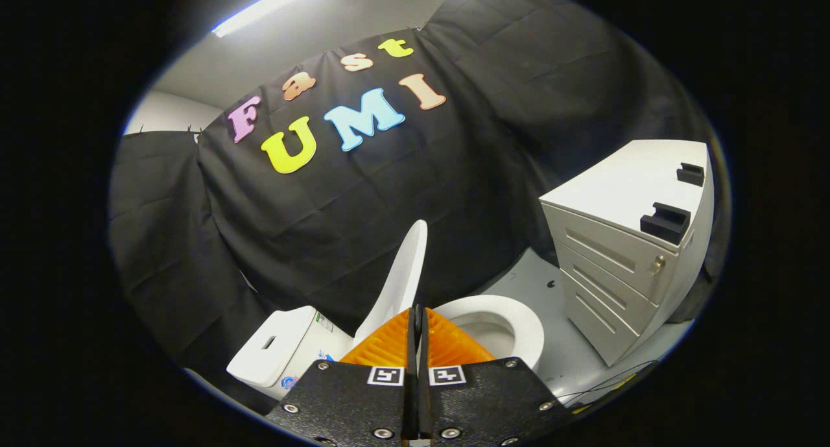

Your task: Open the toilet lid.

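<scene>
In the gripper view, the gripper (417, 317) has its two fingers pressed together, with only a thin dark seam between them and nothing held. The fingertips sit in front of the lower edge of the toilet lid (401, 279); whether they touch it cannot be told.

The toilet lid stands raised, seen nearly edge-on, rising just beyond the fingertips against the black cloth wall (493, 135). Beside it on one side is the toilet seat (519, 324), lying flat around the open toilet bowl (487, 335); the inside of the bowl is partly hidden by the fingers, and what is visible of it looks bare. On the lid's other side is the cistern (275, 351), its top closed.

Well apart from the toilet, on the grey floor (535, 275), stands a white drawer cabinet (622, 252) with its drawers shut. Two small black blocks (664, 222) rest on its top.
</scene>
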The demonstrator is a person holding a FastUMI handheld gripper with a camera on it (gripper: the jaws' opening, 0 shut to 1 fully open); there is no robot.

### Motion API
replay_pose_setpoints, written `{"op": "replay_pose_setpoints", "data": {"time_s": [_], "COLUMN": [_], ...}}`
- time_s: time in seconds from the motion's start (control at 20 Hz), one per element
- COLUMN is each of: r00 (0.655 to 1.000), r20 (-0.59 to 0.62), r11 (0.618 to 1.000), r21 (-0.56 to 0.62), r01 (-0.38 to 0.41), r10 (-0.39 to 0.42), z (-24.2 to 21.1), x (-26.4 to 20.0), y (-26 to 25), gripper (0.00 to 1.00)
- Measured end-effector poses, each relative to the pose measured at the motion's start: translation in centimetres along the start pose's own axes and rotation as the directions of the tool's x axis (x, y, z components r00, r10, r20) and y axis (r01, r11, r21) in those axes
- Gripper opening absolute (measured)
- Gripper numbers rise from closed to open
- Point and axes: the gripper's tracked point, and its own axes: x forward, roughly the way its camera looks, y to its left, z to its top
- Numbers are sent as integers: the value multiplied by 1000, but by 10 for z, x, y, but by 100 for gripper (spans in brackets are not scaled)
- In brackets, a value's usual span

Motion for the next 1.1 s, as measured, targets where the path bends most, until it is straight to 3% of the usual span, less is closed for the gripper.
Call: {"op": "replay_pose_setpoints", "data": {"time_s": [0.65,1.1], "r00": [984,951], "r20": [107,141], "r11": [979,923], "r21": [-163,-313], "r01": [-123,-222], "r10": [141,277], "z": [25,20], "x": [-8,-17], "y": [106,194], "gripper": [0,0]}}
